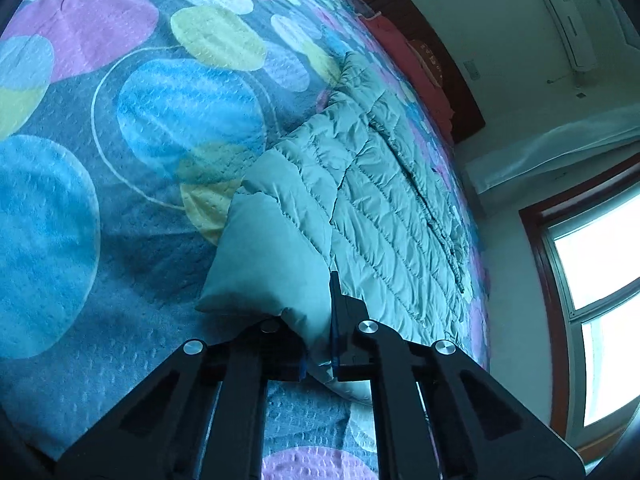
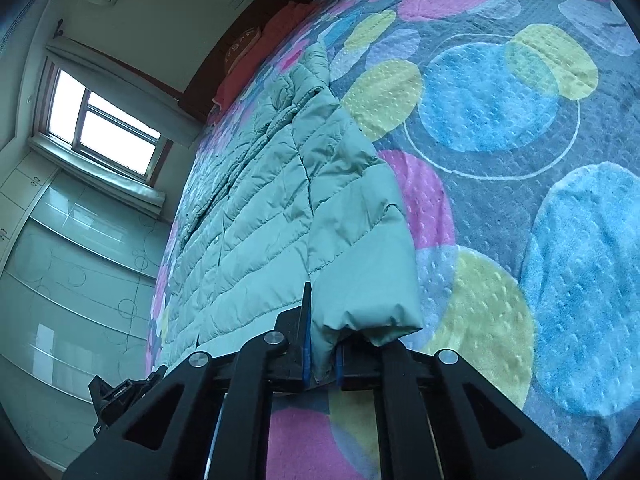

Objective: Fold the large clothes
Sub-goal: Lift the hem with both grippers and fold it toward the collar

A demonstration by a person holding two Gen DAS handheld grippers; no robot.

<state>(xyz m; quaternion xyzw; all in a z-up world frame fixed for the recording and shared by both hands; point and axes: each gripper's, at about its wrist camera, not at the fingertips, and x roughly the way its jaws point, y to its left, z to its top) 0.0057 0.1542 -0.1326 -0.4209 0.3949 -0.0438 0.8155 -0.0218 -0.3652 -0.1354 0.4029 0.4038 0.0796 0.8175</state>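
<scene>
A pale green quilted puffer jacket [image 1: 372, 200] lies spread on a bed with a grey cover printed in coloured circles [image 1: 120, 160]. My left gripper [image 1: 320, 340] is shut on the jacket's near edge, with a puffed fold bulging left over one finger. In the right wrist view the same jacket [image 2: 256, 208] stretches away along the bed [image 2: 500, 140]. My right gripper [image 2: 322, 352] is shut on another part of the near edge, and the fabric drapes over its right finger. Both held edges are lifted a little off the cover.
A red pillow and dark wooden headboard [image 1: 420, 64] stand at the far end of the bed. A window [image 2: 104, 128], a wall air conditioner [image 1: 568, 20] and glass-fronted wardrobe doors [image 2: 72, 264] line the room beside the bed. A black object [image 2: 116, 396] shows at the bed's near edge.
</scene>
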